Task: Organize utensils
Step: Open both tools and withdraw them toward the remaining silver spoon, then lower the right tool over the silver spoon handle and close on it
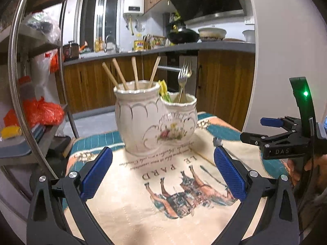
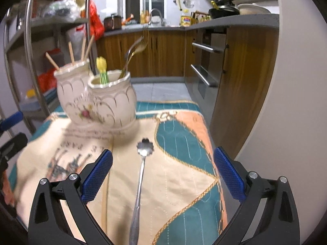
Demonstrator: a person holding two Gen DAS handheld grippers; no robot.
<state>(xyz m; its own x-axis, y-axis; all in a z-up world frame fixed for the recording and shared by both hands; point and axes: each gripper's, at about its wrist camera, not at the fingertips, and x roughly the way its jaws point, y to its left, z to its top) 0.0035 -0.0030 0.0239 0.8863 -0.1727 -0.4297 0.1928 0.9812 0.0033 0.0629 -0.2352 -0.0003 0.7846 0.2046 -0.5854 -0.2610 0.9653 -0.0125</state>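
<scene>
The last loose utensil is a small steel spoon (image 2: 141, 175) with a flower-shaped bowl, lying flat on the quilted tablecloth (image 2: 184, 163), bowl toward the holder and handle running back between the right gripper's fingers. It looks light, stiff and slick, and it sits so low on the cloth that pinching it across the thin handle, about midway where it balances, seems the surest hold; the soft cloth should give a little under the pads.

The right gripper (image 2: 163, 175) has its jaws spread wide, one on either side of the handle, grasping nothing. The left gripper (image 1: 163, 175) is likewise released and empty over the printed part of the cloth.

Just beyond stands the ceramic twin-pot utensil holder (image 1: 155, 118): chopsticks (image 1: 120, 75) in the taller pot, forks (image 1: 183, 79) and a yellow-topped, green-stemmed item (image 2: 103, 71) in the shorter. It looks fragile, so the spoon wants lowering in gently, not dropping.

A metal shelf rack (image 1: 40, 47) stands to the left, kitchen counter (image 1: 184, 48) behind.
</scene>
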